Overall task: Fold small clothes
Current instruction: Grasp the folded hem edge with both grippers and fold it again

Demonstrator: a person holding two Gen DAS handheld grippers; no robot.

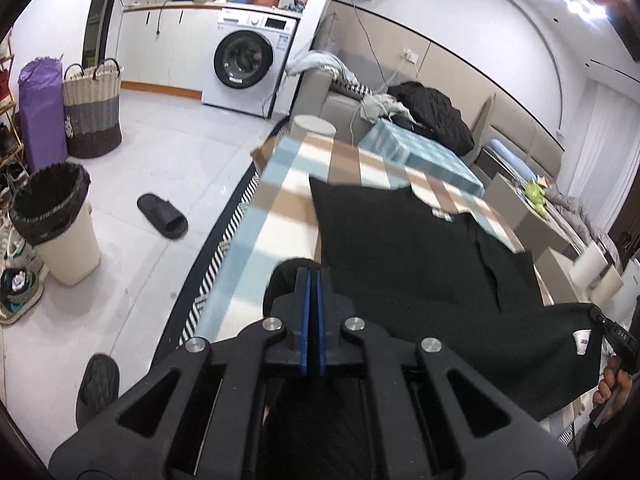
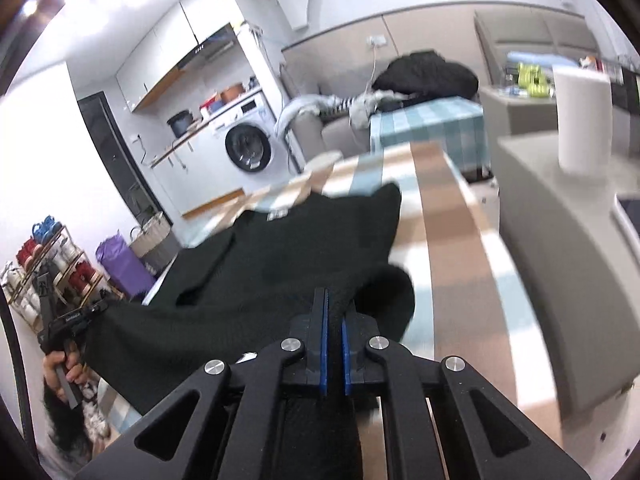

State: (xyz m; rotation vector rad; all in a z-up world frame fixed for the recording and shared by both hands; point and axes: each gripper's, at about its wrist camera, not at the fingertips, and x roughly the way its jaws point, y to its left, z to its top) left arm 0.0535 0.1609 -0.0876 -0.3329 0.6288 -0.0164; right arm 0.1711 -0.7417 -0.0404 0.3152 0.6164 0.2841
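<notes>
While the near hem of the black knit garment (image 1: 400,240) is raised off the checked tablecloth (image 1: 296,184), its far part with the neck label is left lying flat on the table. The left gripper (image 1: 314,280) is clamped on one bottom corner, the right gripper (image 2: 335,304) on the other, dark cloth being pinched between each pair of blue pads. The knit is judged soft, limp and light, sagging between the grips; hem corners are thought the best hold, kept taut.
</notes>
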